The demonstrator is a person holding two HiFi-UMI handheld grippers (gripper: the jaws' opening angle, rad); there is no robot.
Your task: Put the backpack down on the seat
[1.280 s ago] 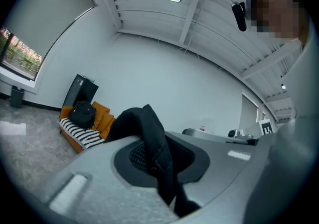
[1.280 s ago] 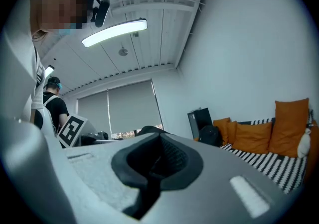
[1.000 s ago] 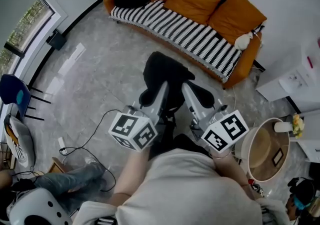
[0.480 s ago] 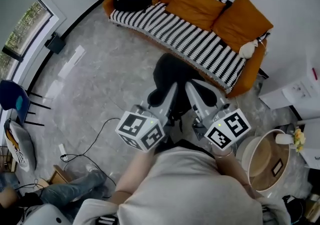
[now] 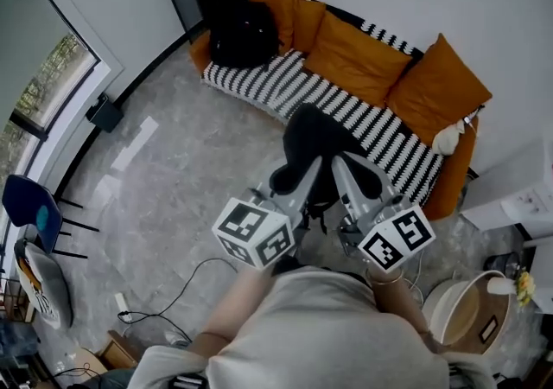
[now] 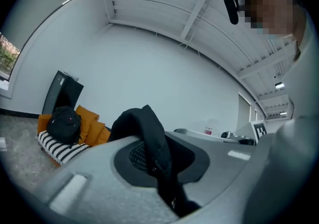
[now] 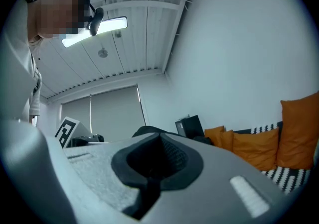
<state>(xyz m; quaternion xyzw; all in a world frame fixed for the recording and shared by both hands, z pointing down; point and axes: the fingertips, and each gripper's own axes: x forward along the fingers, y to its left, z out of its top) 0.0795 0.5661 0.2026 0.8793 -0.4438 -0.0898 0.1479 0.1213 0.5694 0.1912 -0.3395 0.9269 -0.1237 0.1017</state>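
Head view: the backpack (image 5: 313,132) hangs between the left tool (image 5: 296,175) and right tool (image 5: 352,169), near the front edge of the striped sofa seat (image 5: 380,132) and seemingly not resting on it; let go here, it would likely fall to the floor or catch the edge

Left gripper view: the jaws are clamped on a thin black strap (image 6: 155,143), a narrow hold that could slide under load

Right gripper view: the jaws pinch black fabric too; if one grip slips, the bag swings lopsided
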